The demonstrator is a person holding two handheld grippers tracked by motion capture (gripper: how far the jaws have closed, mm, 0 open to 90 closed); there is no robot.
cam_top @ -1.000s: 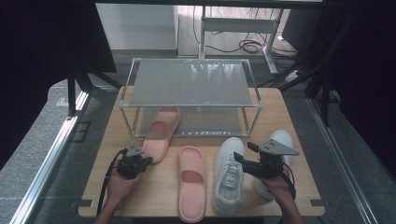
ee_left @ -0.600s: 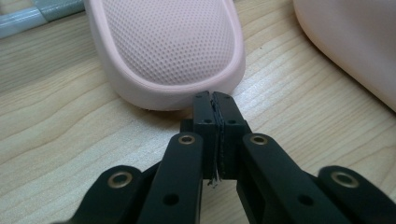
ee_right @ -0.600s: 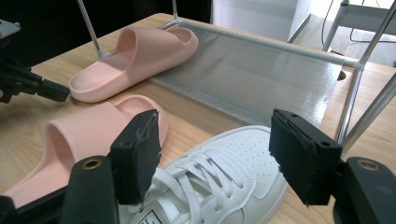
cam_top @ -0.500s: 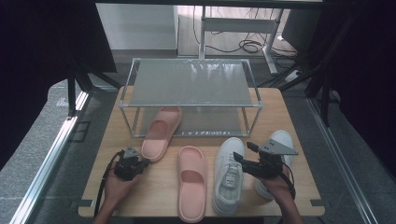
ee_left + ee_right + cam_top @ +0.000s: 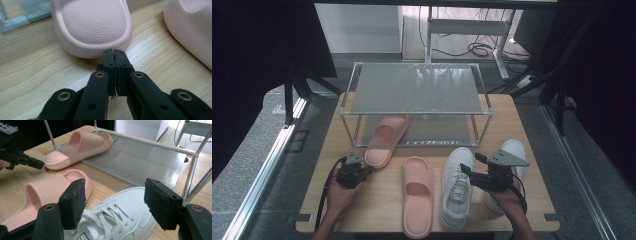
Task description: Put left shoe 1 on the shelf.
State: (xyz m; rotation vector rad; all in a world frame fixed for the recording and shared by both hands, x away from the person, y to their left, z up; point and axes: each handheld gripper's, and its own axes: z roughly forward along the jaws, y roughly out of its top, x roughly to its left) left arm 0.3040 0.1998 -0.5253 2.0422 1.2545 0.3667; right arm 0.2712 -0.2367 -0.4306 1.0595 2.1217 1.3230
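One pink slipper [image 5: 384, 140] lies with its toe under the metal rack [image 5: 417, 90]; its heel [image 5: 92, 25] sits right in front of my left gripper [image 5: 115, 53]. That gripper [image 5: 362, 170] is shut with nothing in it, its tips at the heel's edge. A second pink slipper [image 5: 417, 195] lies mid-table, next to a white sneaker [image 5: 457, 187]. My right gripper [image 5: 116, 200] is open, and its jaws straddle the sneaker's laced front [image 5: 120, 220] from above. In the high view this gripper [image 5: 468, 171] points left at the sneaker. Another white sneaker [image 5: 514, 150] lies behind the right hand.
The rack's lower shelf [image 5: 140, 157] is a grey sheet that holds only the slipper's toe; its thin legs [image 5: 193, 177] stand close to the right of the sneaker. The wooden table [image 5: 337, 135] ends near the person's hands. My left gripper's tip [image 5: 36, 163] also appears in the right gripper view.
The left gripper has shifted slightly toward the near edge, staying shut at the slipper's heel. The right gripper has sunk a little over the white sneaker, still open.
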